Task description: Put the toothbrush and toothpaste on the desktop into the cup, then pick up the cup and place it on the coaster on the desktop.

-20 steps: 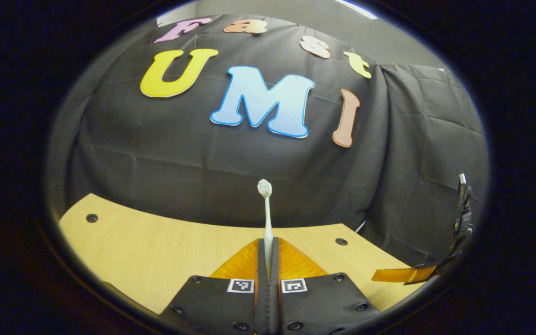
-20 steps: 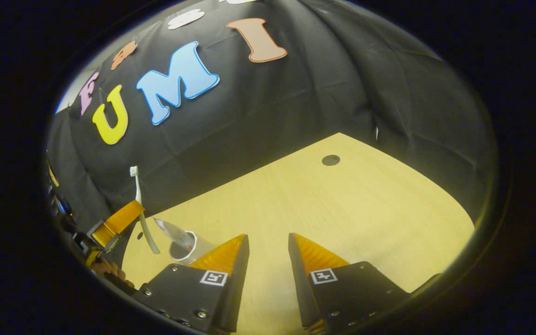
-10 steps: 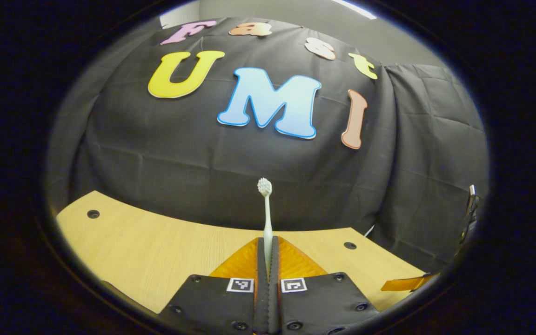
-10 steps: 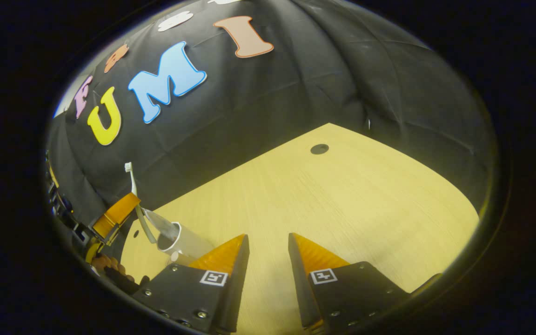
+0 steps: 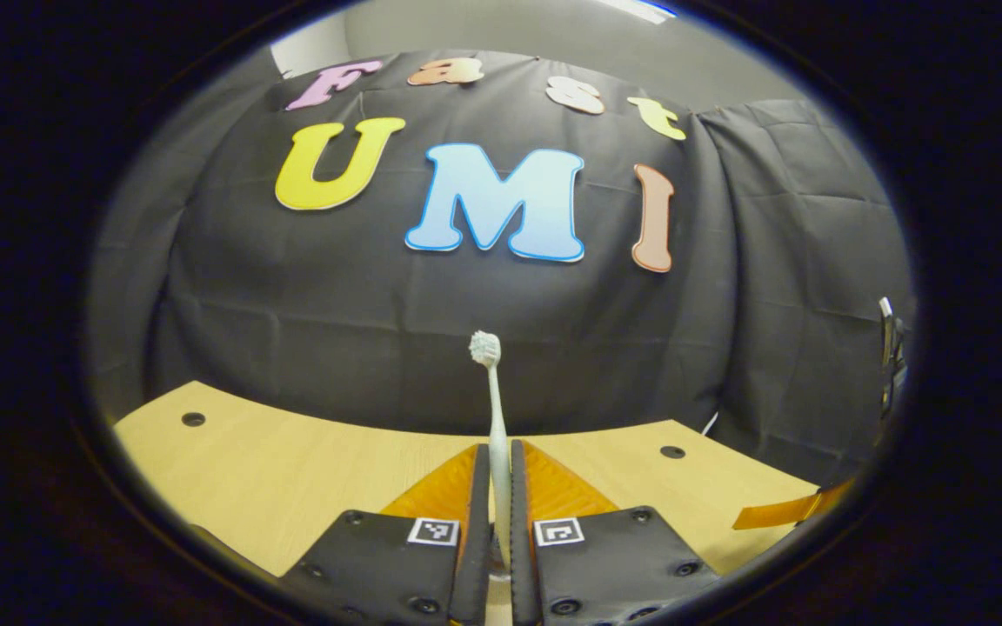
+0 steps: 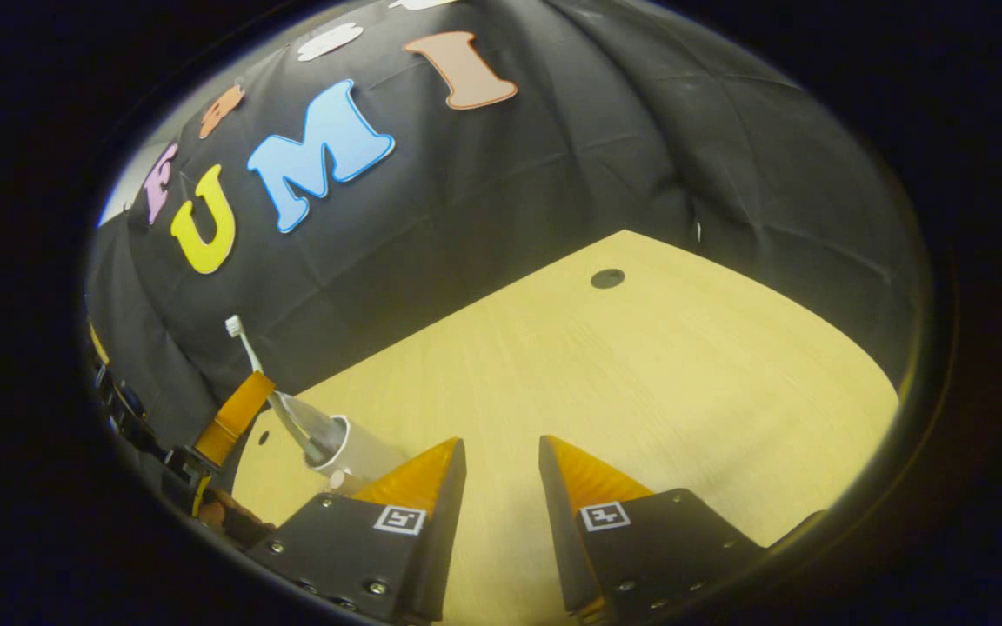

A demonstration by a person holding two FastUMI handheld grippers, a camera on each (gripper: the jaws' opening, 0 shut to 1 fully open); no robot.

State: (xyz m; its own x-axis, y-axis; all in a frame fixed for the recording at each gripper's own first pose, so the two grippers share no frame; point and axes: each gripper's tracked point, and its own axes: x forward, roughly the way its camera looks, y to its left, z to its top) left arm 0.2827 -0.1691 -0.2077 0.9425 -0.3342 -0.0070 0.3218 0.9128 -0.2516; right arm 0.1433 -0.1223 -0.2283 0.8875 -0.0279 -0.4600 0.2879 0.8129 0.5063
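Black cloth backs the pale wooden desk point(image 6: 640, 374) on which we are working. Our left gripper point(image 5: 497, 522) has its fingers point(image 5: 473, 513) closed to a narrow slit around the handle of the toothbrush point(image 5: 492, 409), which stands straight up between them with its bristle head high above the tips; we hold it by the lower handle, we judge, so the tail end can be lowered into the cup. From the right gripper view, that toothbrush point(image 6: 244, 348) leans with its lower end at or just inside the mouth of the white cup point(image 6: 353, 448), where a silvery tube, probably the toothpaste point(image 6: 299, 424), already rests tilted against the rim. The cup sits just beyond and to the left of our right gripper point(image 6: 501, 474), whose fingers point(image 6: 418, 478) stand apart holding nothing, waiting, we think, to take the cup. Whether the left fingers still press the handle firmly, we cannot tell.
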